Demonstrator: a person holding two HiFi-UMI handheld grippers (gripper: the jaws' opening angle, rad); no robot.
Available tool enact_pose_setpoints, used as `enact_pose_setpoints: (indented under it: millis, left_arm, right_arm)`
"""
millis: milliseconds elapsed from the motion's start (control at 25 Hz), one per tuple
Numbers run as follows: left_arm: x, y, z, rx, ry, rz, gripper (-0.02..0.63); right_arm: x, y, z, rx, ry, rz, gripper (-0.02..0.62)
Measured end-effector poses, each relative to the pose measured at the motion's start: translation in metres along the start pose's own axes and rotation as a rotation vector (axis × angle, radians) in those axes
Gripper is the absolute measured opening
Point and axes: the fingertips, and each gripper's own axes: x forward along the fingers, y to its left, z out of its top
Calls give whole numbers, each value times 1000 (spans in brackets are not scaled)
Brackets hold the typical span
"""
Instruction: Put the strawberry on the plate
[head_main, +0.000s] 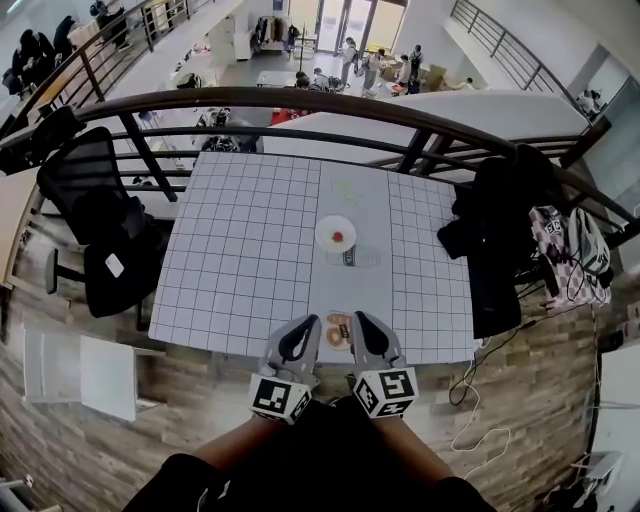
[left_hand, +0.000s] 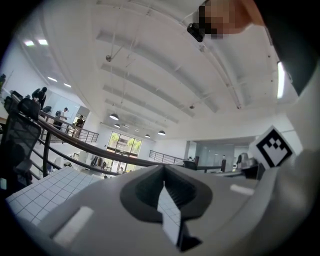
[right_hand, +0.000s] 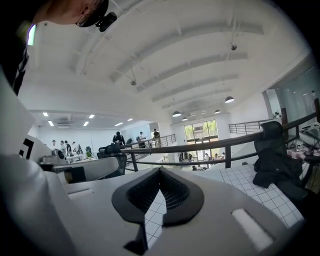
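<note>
In the head view a small red strawberry (head_main: 338, 237) lies on a round white plate (head_main: 323, 231) near the middle of the grid-patterned table (head_main: 240, 260). My left gripper (head_main: 311, 323) and right gripper (head_main: 358, 319) hover side by side at the table's near edge, well short of the plate. Both are shut with nothing between their jaws. The left gripper view shows its gripper (left_hand: 164, 168) tilted up over the table toward the ceiling, and the right gripper view shows its gripper (right_hand: 160, 170) tilted the same way. Neither gripper view shows the strawberry or the plate.
A pale object (head_main: 353, 258) lies just in front of the plate. A small dish with brownish items (head_main: 338, 330) sits between the gripper tips. A black office chair (head_main: 100, 220) stands left of the table. A dark jacket (head_main: 500, 230) hangs on the railing (head_main: 300, 100) at right.
</note>
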Motion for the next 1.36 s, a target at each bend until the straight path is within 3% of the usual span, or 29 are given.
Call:
enact_pose_setpoints:
  millis: [360, 720, 1040, 1360]
  left_arm:
    - [-29, -91, -16, 13, 27, -3, 8]
    - [-59, -170, -35, 53, 57, -6, 8]
    - [-75, -214, -45, 70, 56, -22, 8]
    - [-76, -226, -46, 93, 40, -37, 8]
  right_arm:
    - [-90, -8, 9, -66, -48, -2, -3]
    - [-172, -22, -7, -40, -73, -10, -3]
    - [-212, -23, -14, -45, -101, 13, -3]
    - [-225, -21, -17, -54, -128, 19, -3]
